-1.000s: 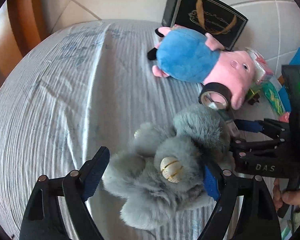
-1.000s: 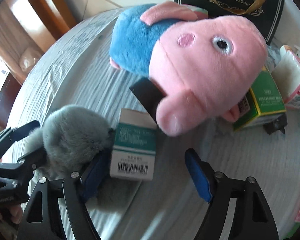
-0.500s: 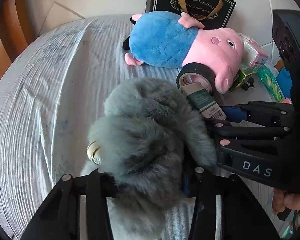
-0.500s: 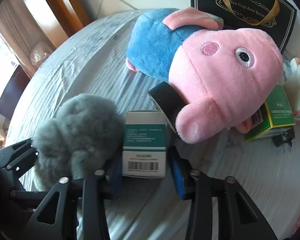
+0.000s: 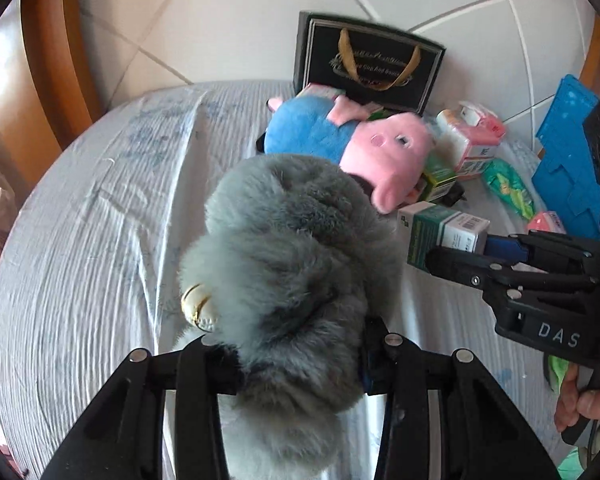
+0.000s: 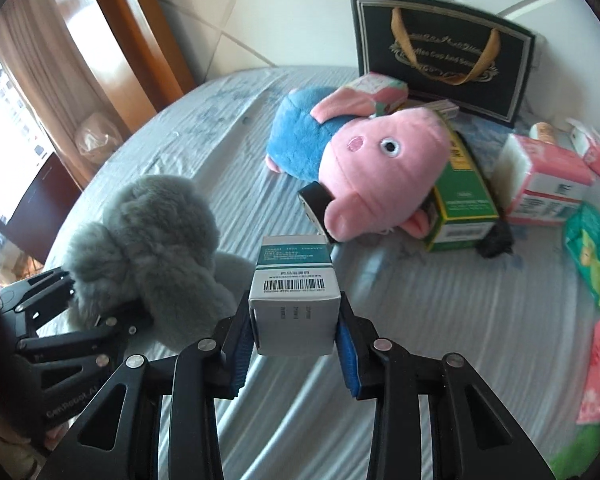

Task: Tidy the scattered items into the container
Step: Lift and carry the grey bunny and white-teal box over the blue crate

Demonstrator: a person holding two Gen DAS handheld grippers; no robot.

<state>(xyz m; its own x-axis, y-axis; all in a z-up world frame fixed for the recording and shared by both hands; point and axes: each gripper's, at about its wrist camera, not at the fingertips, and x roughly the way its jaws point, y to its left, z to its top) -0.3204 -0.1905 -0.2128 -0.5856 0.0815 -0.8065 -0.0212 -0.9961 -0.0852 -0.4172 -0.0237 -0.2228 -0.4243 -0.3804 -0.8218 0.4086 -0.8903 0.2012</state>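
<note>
Grey plush (image 5: 288,264) clamped in L gripper (image 5: 300,364), lifted off the bedsheet (image 5: 80,240), fur bulging over both fingers; gold bell (image 5: 198,308) on its left side. Same plush (image 6: 148,248) seen from R cam, at the sheet's left part, L gripper (image 6: 96,320) under it. Box (image 6: 294,300), teal/white w/ barcode, pinched in R gripper (image 6: 296,340), jaws narrow, blue pads (image 6: 346,344) flat on both sides, box held above the sheet; in L cam the box (image 5: 440,236) sits just right of the plush, R gripper (image 5: 460,256) behind it. Pig plush (image 6: 364,164) lies near the sheet's far edge, snout on black tape roll (image 6: 314,200). Black gift bag (image 6: 444,52) upright at the far edge, just behind pig. Green box (image 6: 460,196) touching pig's right side; pink tissue packs (image 6: 544,180) near the right edge, green packet (image 6: 592,256) beside them.
</note>
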